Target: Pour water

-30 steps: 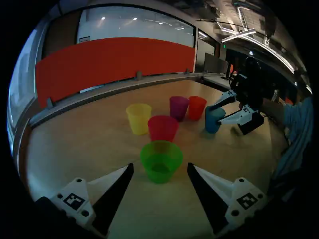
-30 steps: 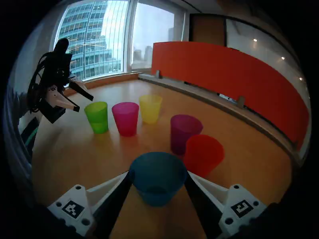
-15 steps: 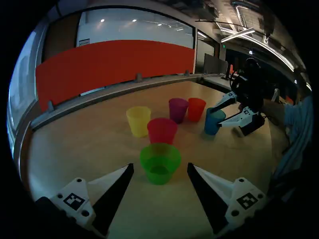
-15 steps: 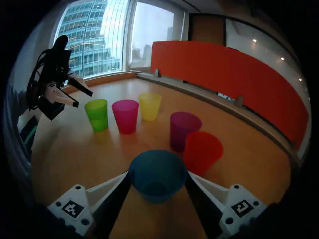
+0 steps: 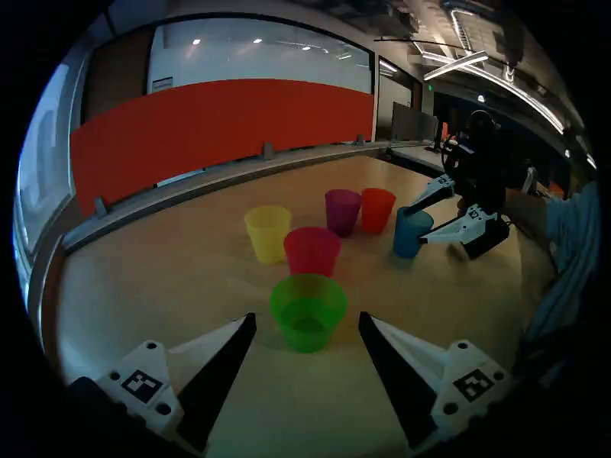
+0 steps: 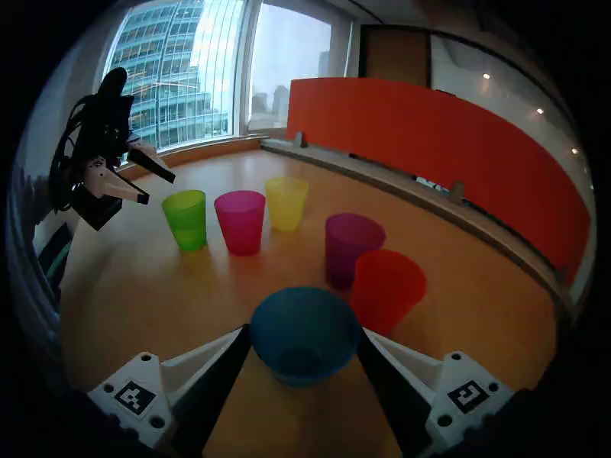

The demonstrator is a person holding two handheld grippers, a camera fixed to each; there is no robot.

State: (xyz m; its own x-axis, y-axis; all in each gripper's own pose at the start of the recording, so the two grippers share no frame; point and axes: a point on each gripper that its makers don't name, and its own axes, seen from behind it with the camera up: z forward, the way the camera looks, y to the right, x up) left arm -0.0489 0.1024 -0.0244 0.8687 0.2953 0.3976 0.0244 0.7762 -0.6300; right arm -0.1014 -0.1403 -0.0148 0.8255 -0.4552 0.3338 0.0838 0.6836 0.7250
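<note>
1. The blue cup is clamped between the jaws of the right gripper. It looks upright, so I judge that pouring has not begun.
2. I cannot tell whether it holds water.
3. The jaws of the left gripper stand open, with the green cup just ahead between their tips, untouched and seemingly empty.
4. The red cup and purple cup stand just beyond the right gripper's jaws on the surface.

No words or numbers can be read. Black-and-white square code markers sit on the left gripper and right gripper; a small white wall notice is illegible.
</note>
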